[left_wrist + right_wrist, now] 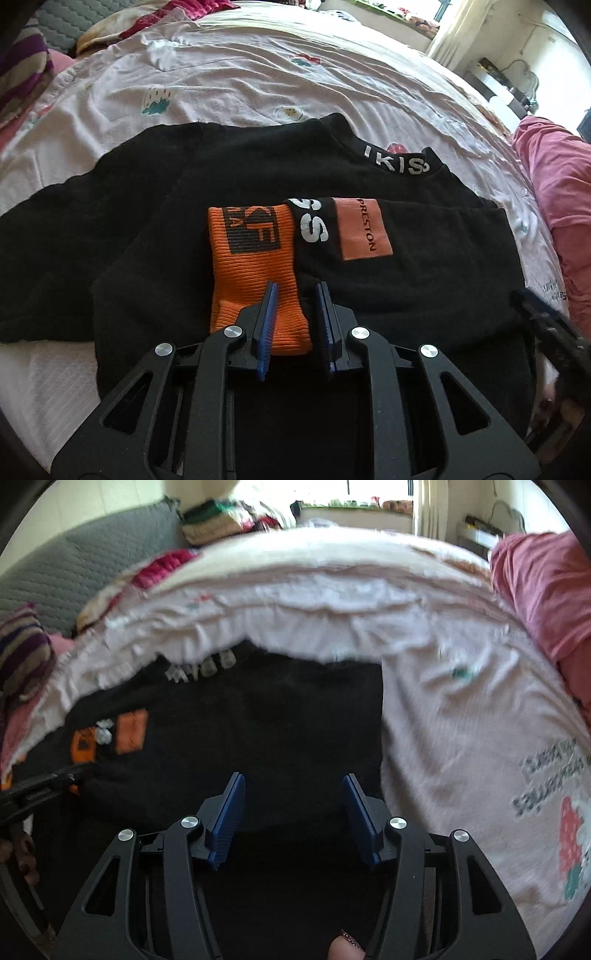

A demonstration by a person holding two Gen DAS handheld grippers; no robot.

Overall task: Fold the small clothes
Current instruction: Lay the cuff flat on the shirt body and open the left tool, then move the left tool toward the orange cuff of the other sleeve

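Observation:
A black sweater [184, 206] lies spread on the bed, one sleeve folded across its body. That sleeve ends in an orange ribbed cuff [251, 266], beside an orange "PRESTON" patch [364, 229]. My left gripper [297, 286] sits low over the cuff's near end, its blue pads a little apart, and the cuff's right edge shows in the gap, unpinched. In the blurred right wrist view, my right gripper [293, 777] stands open over the sweater [280, 716] near its right edge, gripping nothing. Each gripper also shows at the other view's edge: right gripper [546, 325], left gripper [44, 786].
The bed has a pale pink printed sheet [258, 81]. A pink cloth [554, 177] is heaped at the right. At the far left are a striped cloth [22, 657], a grey quilted backrest [74, 561] and piled clothes [221, 520]. A fingertip [345, 947] shows at the bottom.

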